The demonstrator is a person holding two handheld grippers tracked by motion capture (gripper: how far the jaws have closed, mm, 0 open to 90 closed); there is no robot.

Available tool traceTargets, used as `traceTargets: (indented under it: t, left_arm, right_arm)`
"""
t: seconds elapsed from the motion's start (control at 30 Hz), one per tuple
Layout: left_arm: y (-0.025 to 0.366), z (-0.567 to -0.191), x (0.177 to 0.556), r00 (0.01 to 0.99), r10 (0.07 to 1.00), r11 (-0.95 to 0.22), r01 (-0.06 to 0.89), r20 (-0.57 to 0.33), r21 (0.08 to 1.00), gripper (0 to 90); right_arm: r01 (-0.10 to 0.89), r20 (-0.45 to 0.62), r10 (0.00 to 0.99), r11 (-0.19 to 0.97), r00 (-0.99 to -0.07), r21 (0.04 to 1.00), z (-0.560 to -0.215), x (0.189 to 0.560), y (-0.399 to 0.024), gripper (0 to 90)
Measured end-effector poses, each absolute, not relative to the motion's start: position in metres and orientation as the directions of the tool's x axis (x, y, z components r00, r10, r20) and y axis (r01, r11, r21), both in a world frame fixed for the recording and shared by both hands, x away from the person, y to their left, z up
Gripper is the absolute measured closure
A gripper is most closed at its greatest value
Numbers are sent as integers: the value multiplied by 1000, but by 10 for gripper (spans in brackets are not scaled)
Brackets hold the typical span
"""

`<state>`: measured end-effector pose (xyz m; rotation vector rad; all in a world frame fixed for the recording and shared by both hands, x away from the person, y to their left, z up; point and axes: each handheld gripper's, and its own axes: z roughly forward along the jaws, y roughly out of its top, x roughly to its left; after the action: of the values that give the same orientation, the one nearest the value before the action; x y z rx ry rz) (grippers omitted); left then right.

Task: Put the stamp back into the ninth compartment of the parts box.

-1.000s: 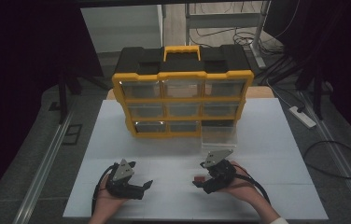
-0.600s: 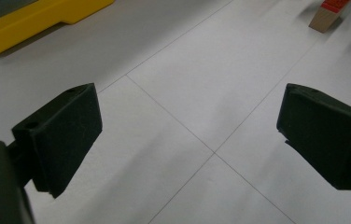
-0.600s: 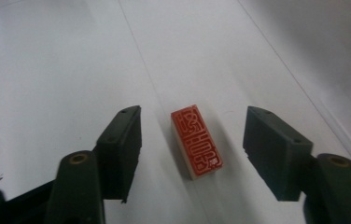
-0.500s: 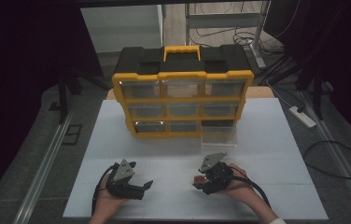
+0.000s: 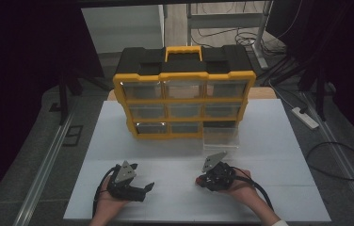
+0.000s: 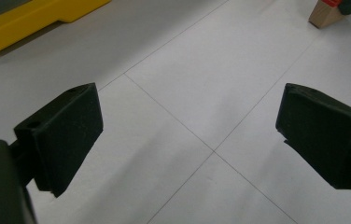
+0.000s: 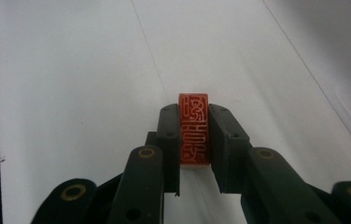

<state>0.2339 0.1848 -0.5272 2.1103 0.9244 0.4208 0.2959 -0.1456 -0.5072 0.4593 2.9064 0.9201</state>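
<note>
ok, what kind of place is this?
Probably a lab recording bench, not a home: a white foam-board tabletop ringed by black curtains, loose cables and a power strip on the floor, and a yellow-and-black plastic drawer organizer as prop.

Surroundings of the work area.

- **Bench**: white and matt. Thin seam lines cross on it in the left gripper view. It also appears as pale ground in the right gripper view.
- **Wooden strip**: runs along the far edge of the bench.
- **Grey floor**: carries a metal rail to the left of the bench and a second rail to the right.
- **White power strip**: lies on the floor to the right, near a looped black cable.
- **Metal frame**: stands behind the bench, with tangled cables beneath it.
- **Dark curtain**: hangs at the left.
</note>
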Motion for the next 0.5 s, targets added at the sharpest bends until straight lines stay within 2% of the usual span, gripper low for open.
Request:
traceTargets:
  t: [0.5]
  left_arm:
    - [186,-527,234,681,733,-434,472,-5,767,74]
  right_arm:
    - [229,-19,326,701,-945,676,-488,293,-154,756]
